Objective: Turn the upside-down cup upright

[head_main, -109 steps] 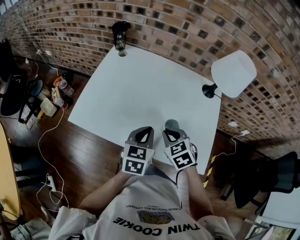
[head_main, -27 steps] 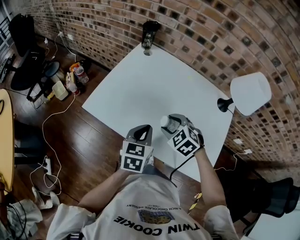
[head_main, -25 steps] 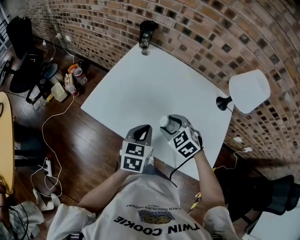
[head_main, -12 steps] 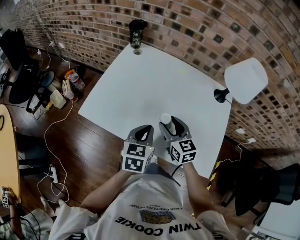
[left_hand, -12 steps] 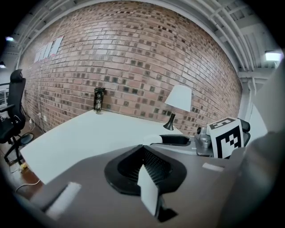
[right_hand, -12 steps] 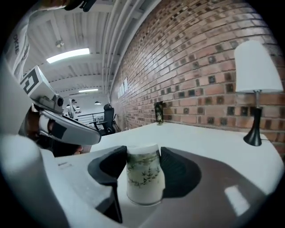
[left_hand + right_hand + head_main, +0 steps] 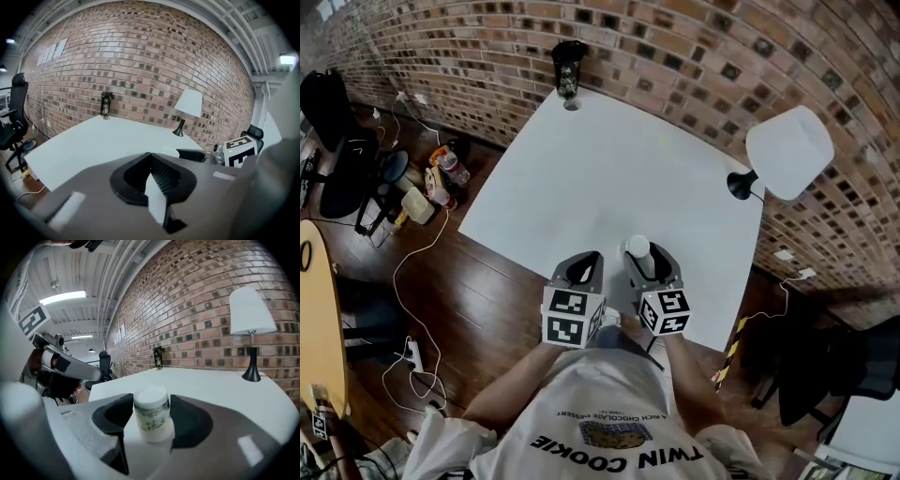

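A small white cup with a faint green print stands on end between the jaws of my right gripper, which is shut on it. Its upper end looks like a flat white disc, and I cannot tell whether that end is open. From the head view the cup shows as a white circle near the front edge of the white table, held in my right gripper. My left gripper hovers just to its left, shut and holding nothing; in its own view the left gripper has its tips together.
A black lamp with a white shade stands at the table's right edge. A dark bottle and a small ring-like thing sit at the far corner by the brick wall. Cables and bottles litter the floor on the left.
A second ago my right gripper held the cup raised and tilted to the right. It has since swung back level and come down near the front edge. The left gripper stayed put.
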Action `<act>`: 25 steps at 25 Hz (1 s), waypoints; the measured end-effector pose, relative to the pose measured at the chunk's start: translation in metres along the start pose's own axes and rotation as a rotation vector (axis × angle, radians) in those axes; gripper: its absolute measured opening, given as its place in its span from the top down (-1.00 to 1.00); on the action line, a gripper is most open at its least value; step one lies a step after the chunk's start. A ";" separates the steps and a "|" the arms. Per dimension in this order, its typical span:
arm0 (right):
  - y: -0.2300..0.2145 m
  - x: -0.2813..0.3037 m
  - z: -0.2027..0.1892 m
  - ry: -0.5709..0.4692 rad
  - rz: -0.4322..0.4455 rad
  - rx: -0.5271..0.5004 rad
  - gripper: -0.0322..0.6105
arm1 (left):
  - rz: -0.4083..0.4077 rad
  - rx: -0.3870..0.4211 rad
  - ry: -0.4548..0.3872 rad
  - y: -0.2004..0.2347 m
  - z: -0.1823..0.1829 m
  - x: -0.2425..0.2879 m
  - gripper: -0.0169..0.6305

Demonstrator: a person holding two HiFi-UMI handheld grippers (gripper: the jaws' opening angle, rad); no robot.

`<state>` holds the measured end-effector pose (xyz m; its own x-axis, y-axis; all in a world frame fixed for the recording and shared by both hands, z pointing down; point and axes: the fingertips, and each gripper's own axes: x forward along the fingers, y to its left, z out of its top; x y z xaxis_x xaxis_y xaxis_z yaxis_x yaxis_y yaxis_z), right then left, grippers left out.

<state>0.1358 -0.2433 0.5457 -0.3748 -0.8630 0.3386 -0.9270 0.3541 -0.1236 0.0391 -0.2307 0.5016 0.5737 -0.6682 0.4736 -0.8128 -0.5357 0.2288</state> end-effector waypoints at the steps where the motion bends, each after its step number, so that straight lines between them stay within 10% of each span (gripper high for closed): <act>1: 0.000 0.000 -0.001 0.006 -0.006 0.004 0.16 | 0.000 -0.005 -0.007 0.000 0.001 -0.002 0.93; 25: 0.109 -0.101 0.047 -0.023 0.050 -0.019 0.46 | -0.074 0.103 -0.045 -0.045 -0.028 -0.089 0.93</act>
<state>0.0722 -0.1351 0.4540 -0.4208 -0.8523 0.3107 -0.9069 0.4033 -0.1218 0.0218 -0.1328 0.4728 0.6373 -0.6465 0.4194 -0.7550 -0.6330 0.1715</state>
